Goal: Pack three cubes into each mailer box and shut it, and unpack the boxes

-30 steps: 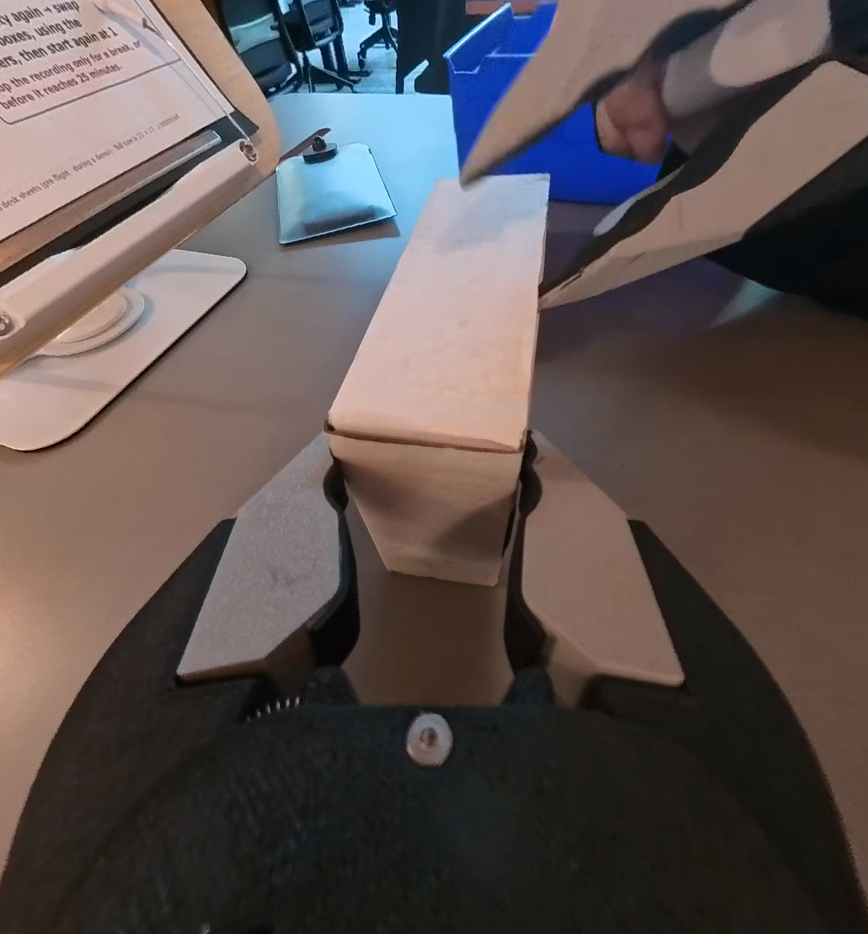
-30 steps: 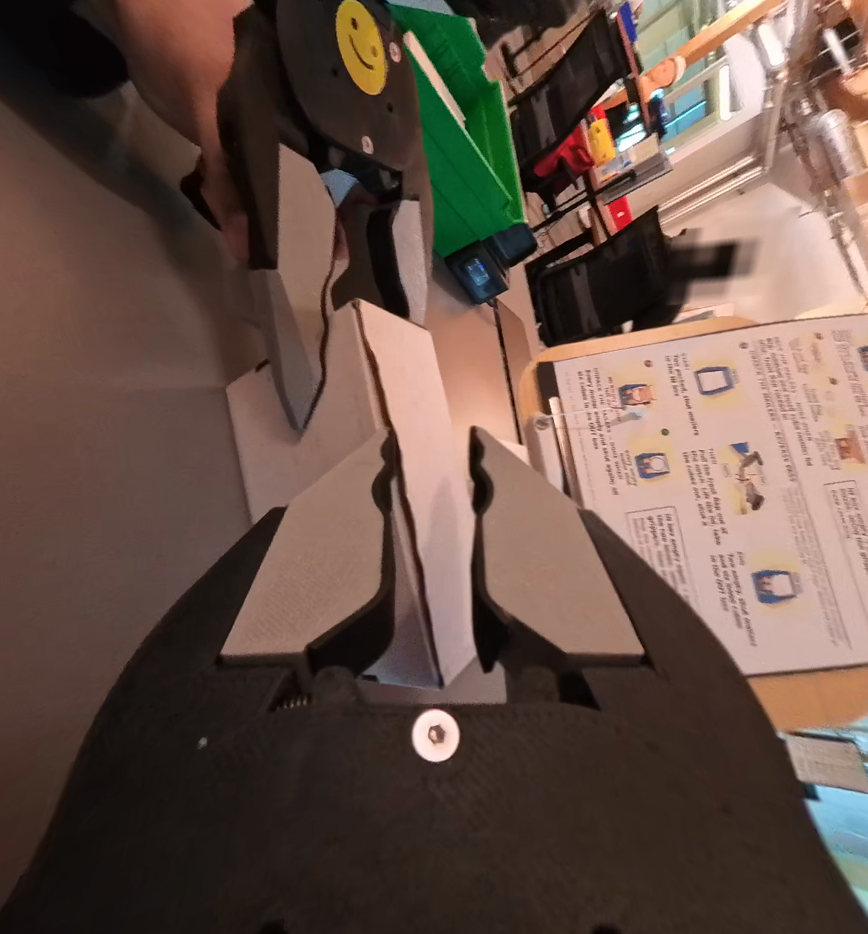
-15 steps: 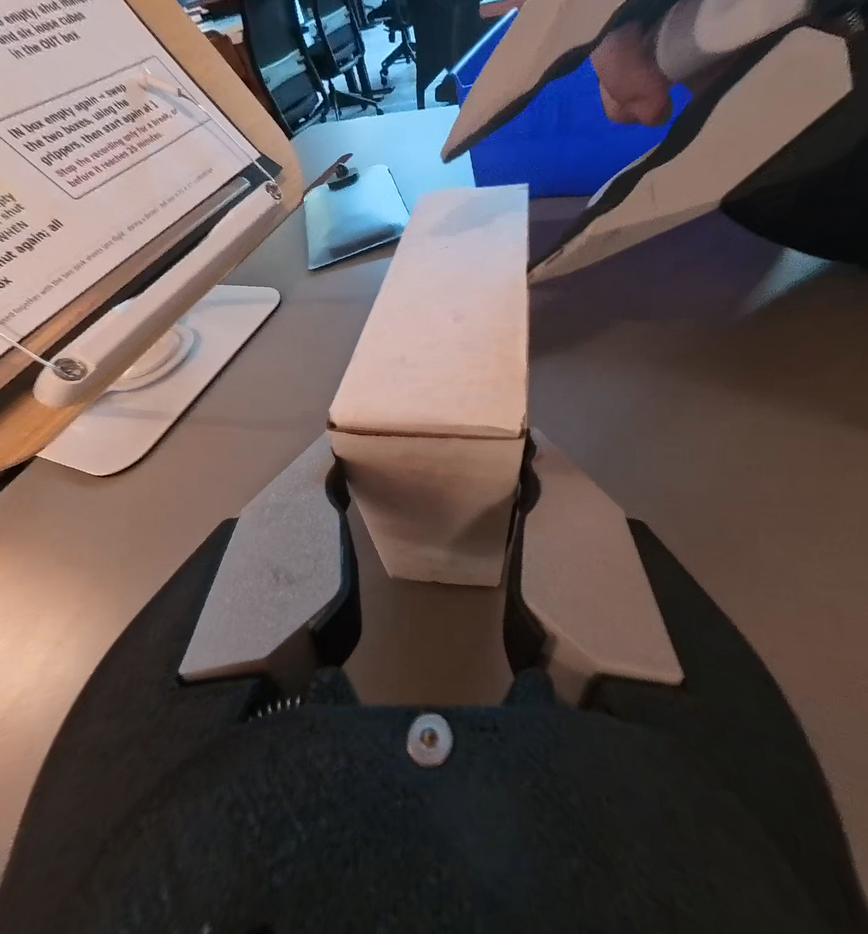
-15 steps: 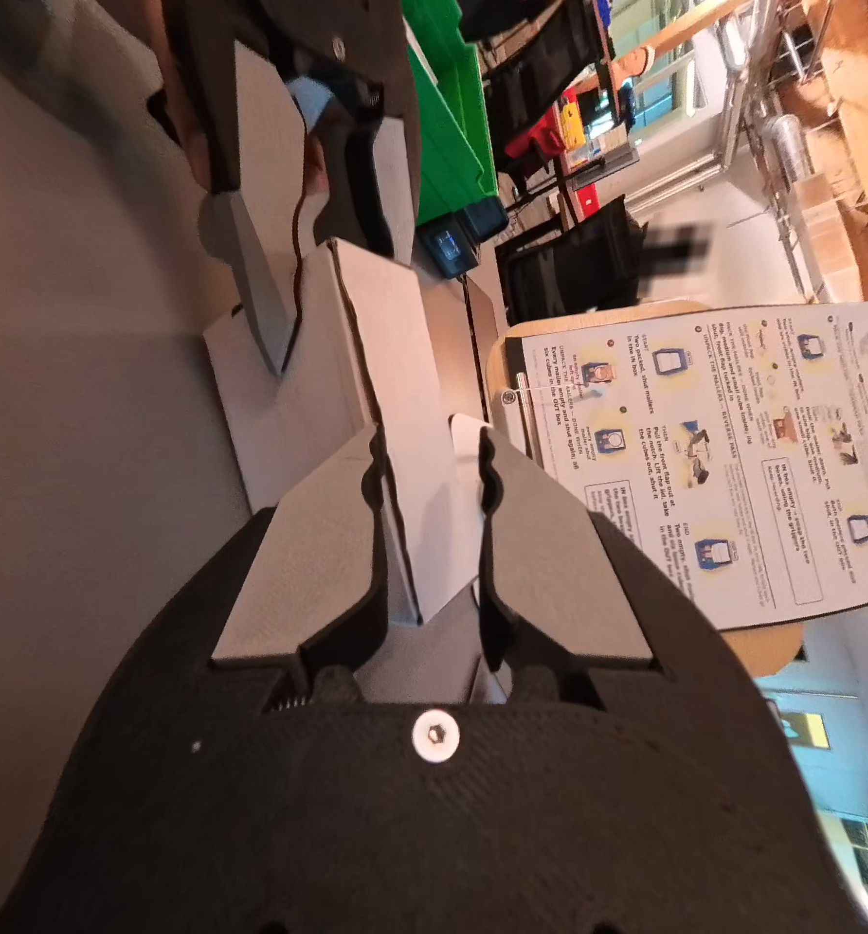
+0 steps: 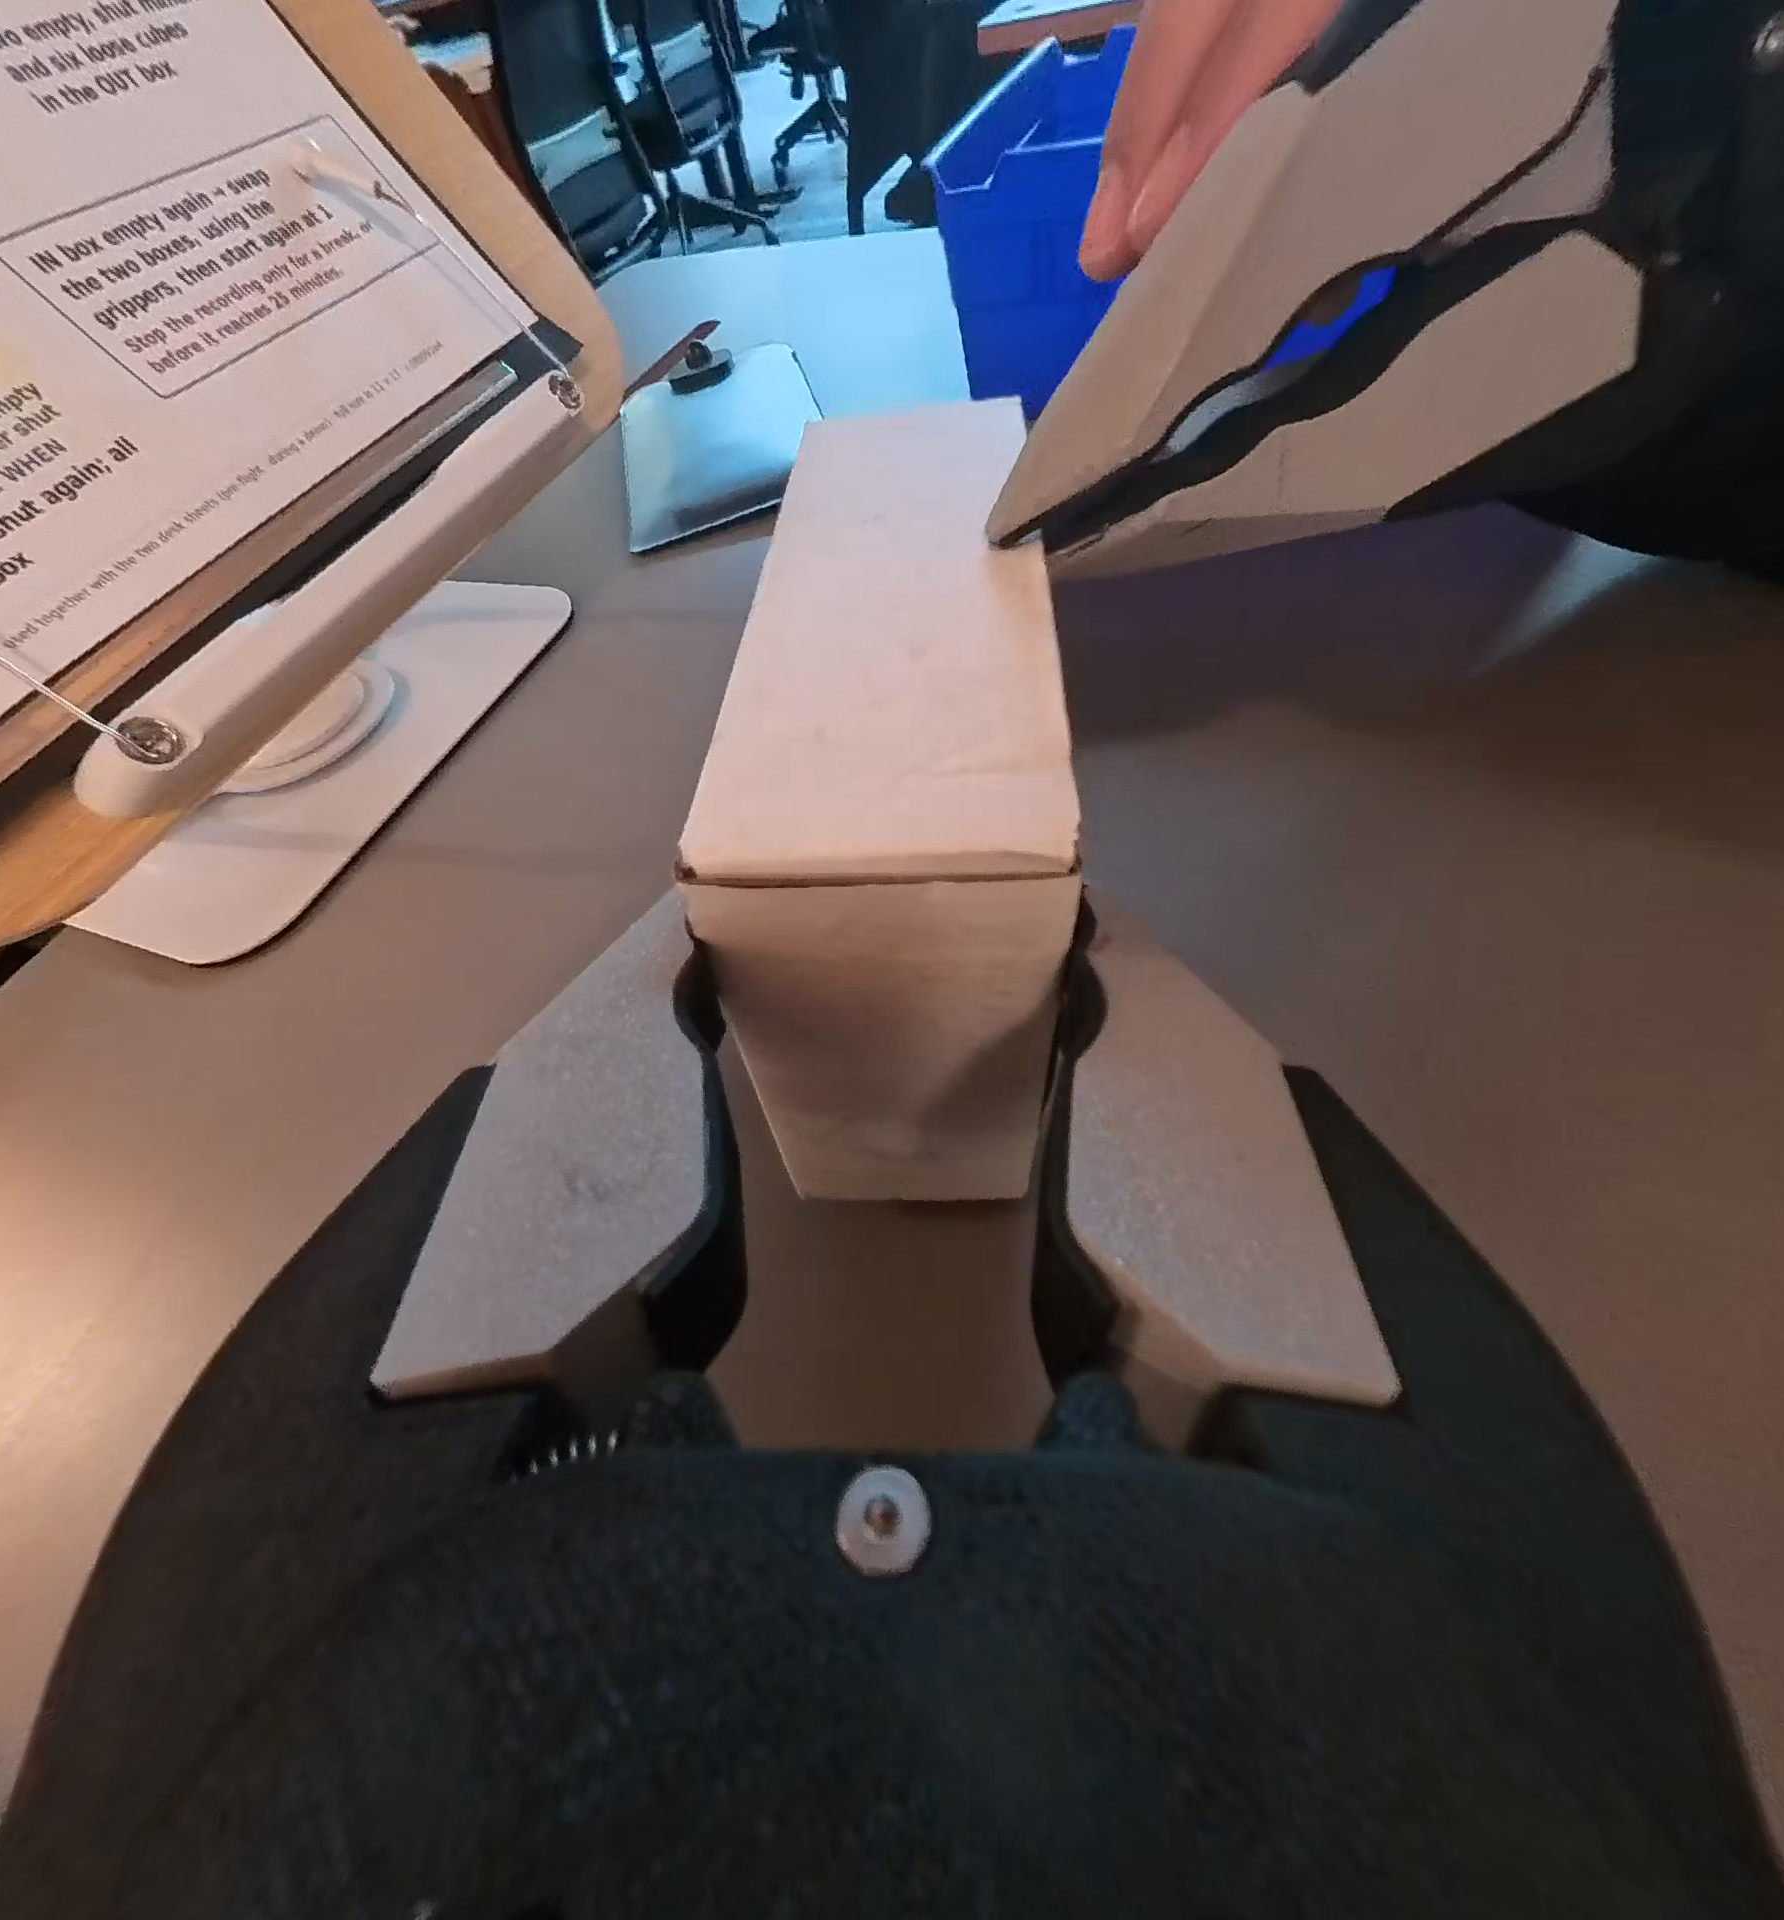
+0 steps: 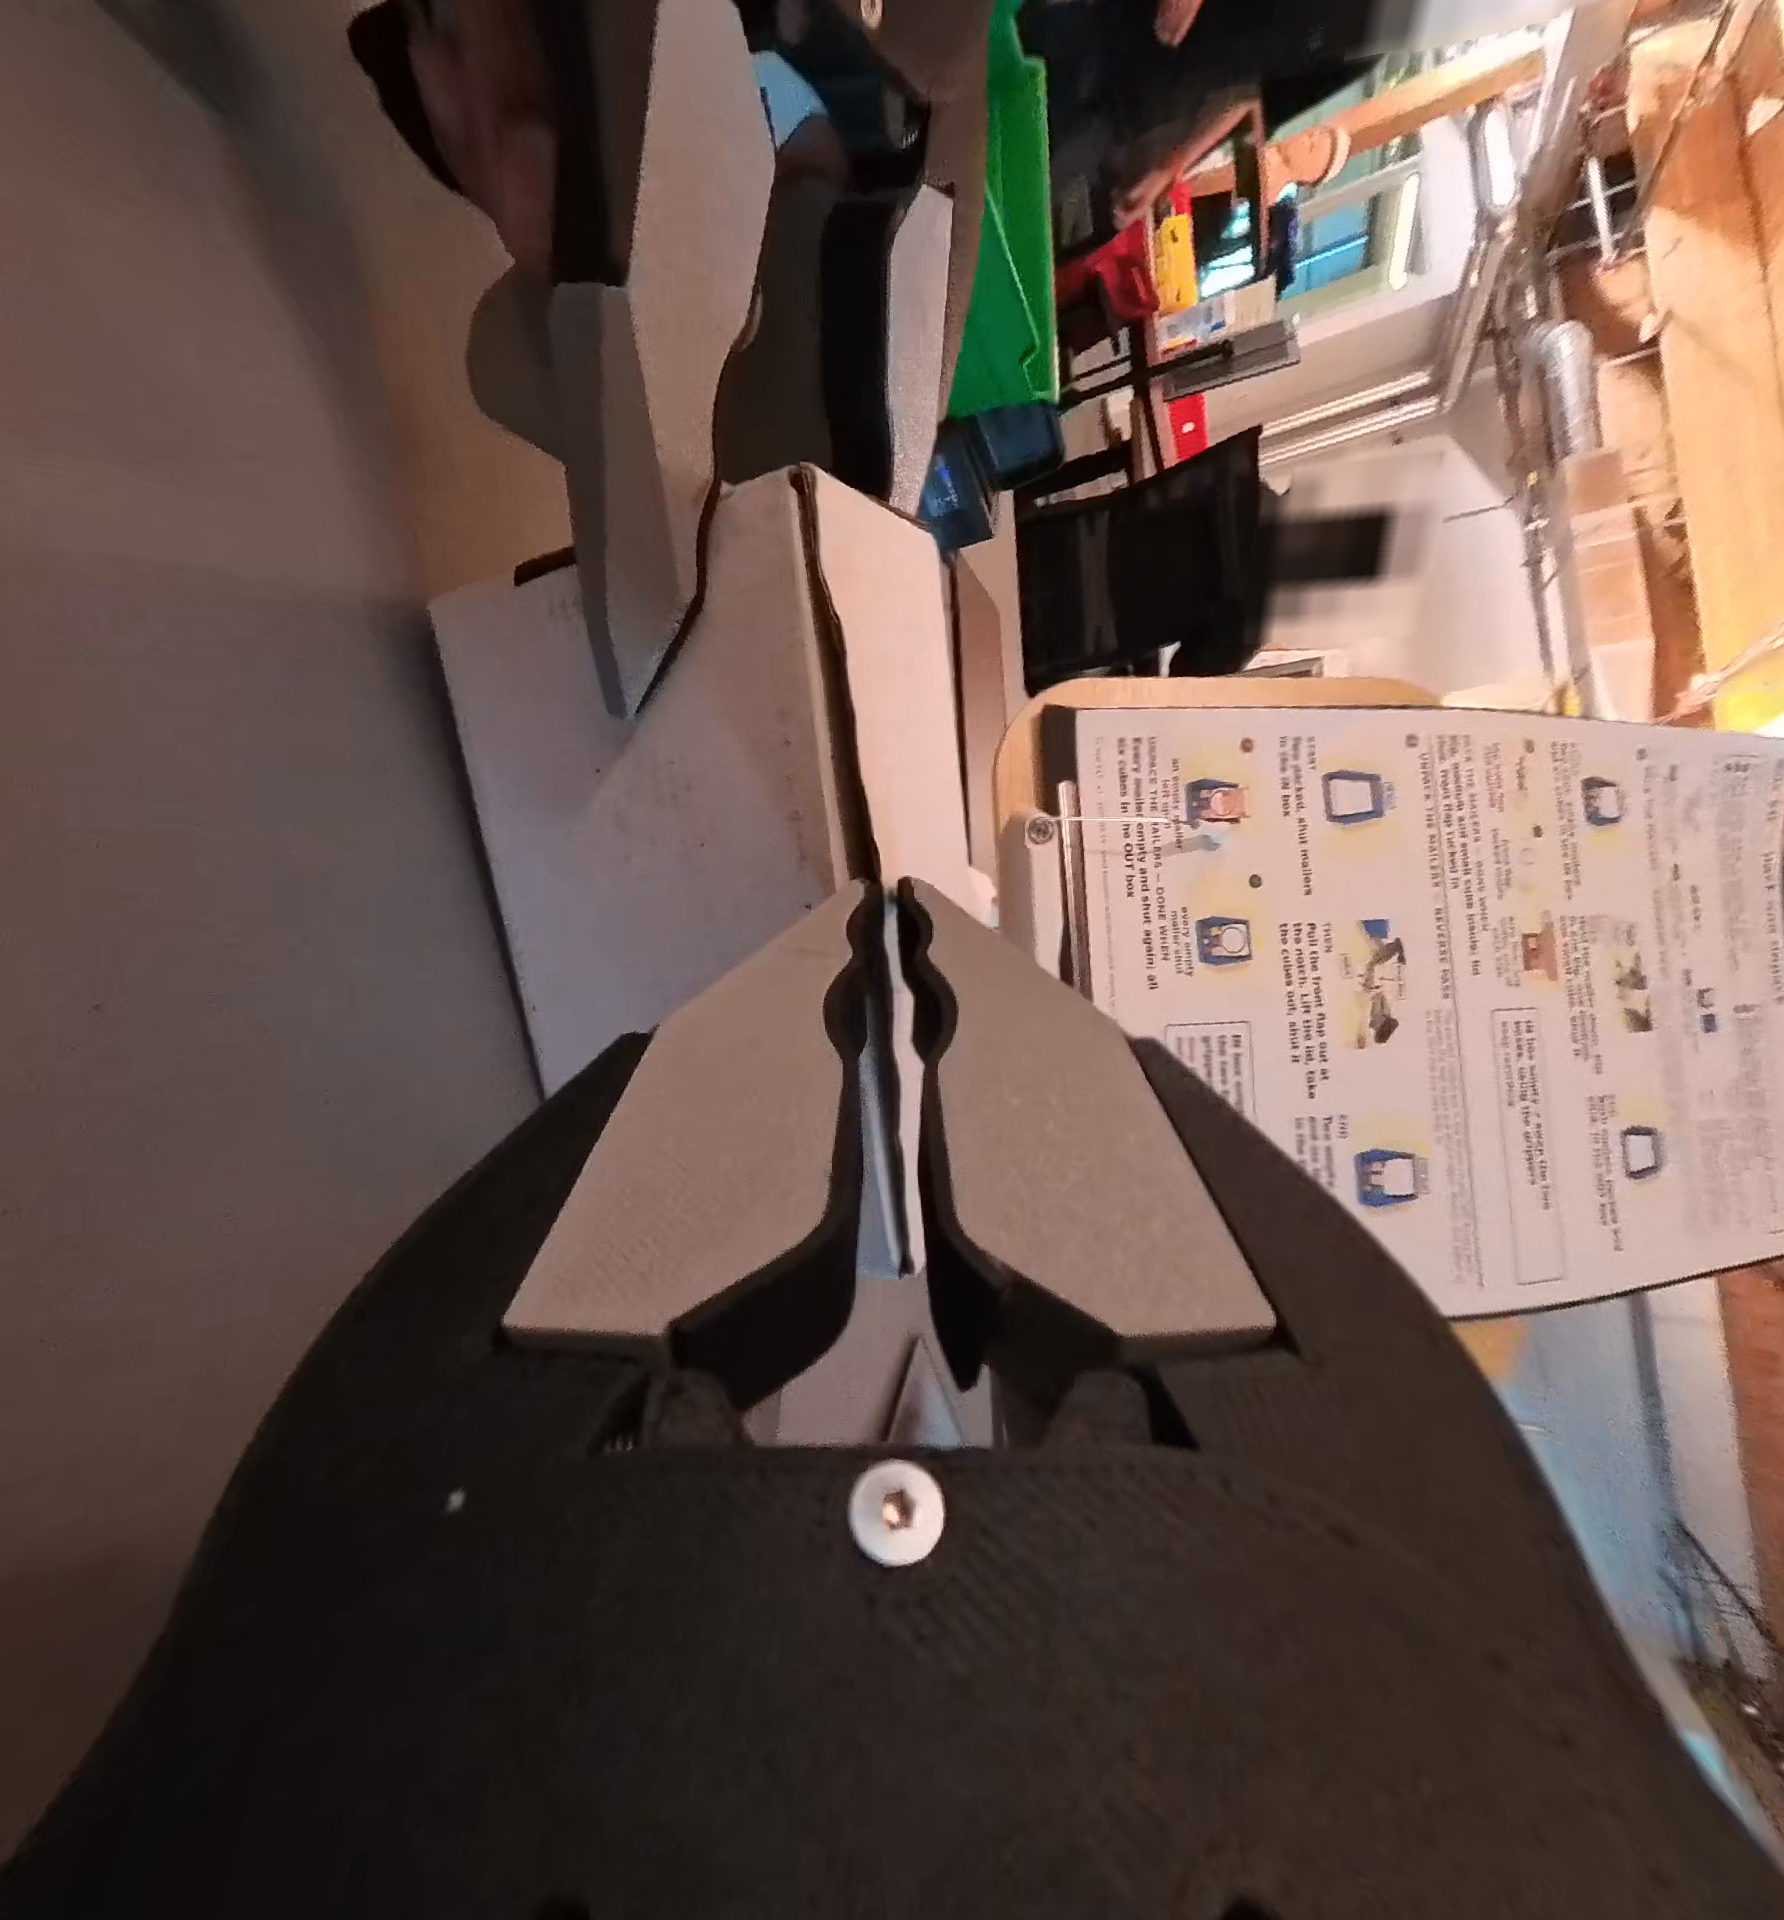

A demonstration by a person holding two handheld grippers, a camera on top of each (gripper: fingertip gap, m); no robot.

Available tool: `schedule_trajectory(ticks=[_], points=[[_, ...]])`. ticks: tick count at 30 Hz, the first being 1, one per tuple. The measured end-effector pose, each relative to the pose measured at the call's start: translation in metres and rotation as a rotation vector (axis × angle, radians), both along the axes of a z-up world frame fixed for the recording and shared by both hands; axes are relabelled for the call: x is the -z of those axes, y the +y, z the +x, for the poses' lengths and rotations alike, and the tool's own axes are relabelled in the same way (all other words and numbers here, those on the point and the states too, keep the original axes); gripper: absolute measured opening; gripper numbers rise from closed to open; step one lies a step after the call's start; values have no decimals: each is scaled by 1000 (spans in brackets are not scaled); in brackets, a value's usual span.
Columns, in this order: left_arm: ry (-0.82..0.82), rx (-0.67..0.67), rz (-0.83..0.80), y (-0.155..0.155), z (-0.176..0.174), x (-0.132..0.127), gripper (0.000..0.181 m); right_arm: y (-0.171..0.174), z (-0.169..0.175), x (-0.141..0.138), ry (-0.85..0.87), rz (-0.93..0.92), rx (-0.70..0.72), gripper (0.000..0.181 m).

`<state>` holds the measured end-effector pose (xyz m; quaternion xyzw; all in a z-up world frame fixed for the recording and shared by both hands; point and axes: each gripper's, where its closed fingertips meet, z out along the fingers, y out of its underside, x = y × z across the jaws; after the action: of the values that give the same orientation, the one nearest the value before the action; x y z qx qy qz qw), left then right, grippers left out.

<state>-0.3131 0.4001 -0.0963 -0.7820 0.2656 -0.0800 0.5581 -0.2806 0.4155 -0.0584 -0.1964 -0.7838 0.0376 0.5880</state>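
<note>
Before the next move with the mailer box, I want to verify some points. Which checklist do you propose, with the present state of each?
1. Left gripper clamps the near end of the mailer box: ok.
2. Right gripper is pinched on a thin cardboard edge at the far end: ok.
3. Box lies on the table: ok.
4. Lid fully shut: cannot tell.
5. Cubes inside: cannot tell.
6. Document stand is apart from the box: ok.

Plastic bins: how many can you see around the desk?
2. A blue bin stands at the desk's far edge behind the white mailer box; a green bin shows beyond the left gripper. Others may be hidden.
</note>
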Motion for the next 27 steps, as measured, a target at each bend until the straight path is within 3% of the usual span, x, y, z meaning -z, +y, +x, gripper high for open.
schedule_trajectory(ticks=[6,12,15,18,27], points=[[39,-13,-3,0,0,2,65,-1,-2,1,6,82,10,0],[301,-59,98,2,-10,3,65,-4,-1,8,-61,50,11,3],[351,-68,128,-1,-15,-3,65,-6,-4,-5,18,88,17,0],[458,-36,149,-2,-13,8,65,-9,0,-33,135,52,18,0],[600,28,241,-3,-2,13,64,-8,6,-42,197,-28,-36,4]])
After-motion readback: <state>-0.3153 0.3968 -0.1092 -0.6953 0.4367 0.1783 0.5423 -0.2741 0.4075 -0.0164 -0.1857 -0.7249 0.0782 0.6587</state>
